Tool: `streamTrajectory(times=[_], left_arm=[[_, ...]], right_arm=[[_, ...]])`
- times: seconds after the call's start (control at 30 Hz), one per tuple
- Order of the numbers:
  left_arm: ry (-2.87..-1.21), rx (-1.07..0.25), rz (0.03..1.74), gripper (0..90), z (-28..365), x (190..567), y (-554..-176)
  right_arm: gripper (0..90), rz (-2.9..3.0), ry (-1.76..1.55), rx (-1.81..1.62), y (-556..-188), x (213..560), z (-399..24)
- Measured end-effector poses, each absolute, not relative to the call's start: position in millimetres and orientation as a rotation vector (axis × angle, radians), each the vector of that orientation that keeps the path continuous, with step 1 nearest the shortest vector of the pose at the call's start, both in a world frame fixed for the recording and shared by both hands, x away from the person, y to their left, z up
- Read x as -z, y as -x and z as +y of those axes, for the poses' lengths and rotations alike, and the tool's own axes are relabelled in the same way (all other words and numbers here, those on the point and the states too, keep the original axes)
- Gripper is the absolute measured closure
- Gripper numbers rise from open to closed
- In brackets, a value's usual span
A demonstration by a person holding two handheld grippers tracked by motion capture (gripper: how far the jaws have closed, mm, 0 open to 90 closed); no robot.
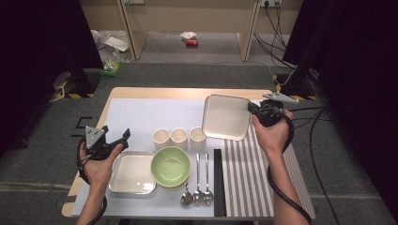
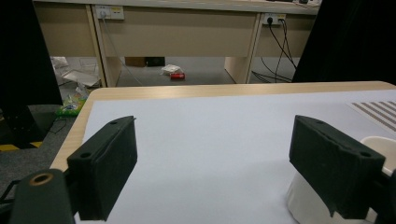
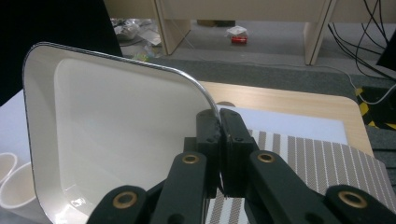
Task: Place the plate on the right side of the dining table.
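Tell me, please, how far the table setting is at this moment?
Laid out: three cups, a green bowl, a square tray at the left, spoons and chopsticks beside the striped mat. In hand: the right gripper is shut on the rim of a second tray, held lifted and tilted. The left gripper is open and holds nothing. Probably left: setting that tray down, maybe on the mat.

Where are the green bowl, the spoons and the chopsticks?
green bowl point(image 1: 171, 165), high view, on its inside bottom.
spoons point(image 1: 197, 196), high view, on the middle spoon's bowl.
chopsticks point(image 1: 217, 183), high view, on the middle of their length.
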State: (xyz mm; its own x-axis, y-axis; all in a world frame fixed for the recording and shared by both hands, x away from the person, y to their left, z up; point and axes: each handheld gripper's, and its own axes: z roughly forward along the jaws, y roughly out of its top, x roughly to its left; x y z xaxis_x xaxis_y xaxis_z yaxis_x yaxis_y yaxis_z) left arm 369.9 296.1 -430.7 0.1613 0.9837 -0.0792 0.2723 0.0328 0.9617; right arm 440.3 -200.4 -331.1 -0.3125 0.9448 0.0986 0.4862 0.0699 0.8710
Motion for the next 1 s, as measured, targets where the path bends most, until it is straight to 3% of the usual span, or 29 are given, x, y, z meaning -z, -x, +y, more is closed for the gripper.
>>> streamTrajectory(times=[1.0], left_arm=[[-1.439,-0.897,1.322,14.1,299,436,-369]], right_arm=[[88.2,1.831,-1.547,-1.067,-435,360,-248]])
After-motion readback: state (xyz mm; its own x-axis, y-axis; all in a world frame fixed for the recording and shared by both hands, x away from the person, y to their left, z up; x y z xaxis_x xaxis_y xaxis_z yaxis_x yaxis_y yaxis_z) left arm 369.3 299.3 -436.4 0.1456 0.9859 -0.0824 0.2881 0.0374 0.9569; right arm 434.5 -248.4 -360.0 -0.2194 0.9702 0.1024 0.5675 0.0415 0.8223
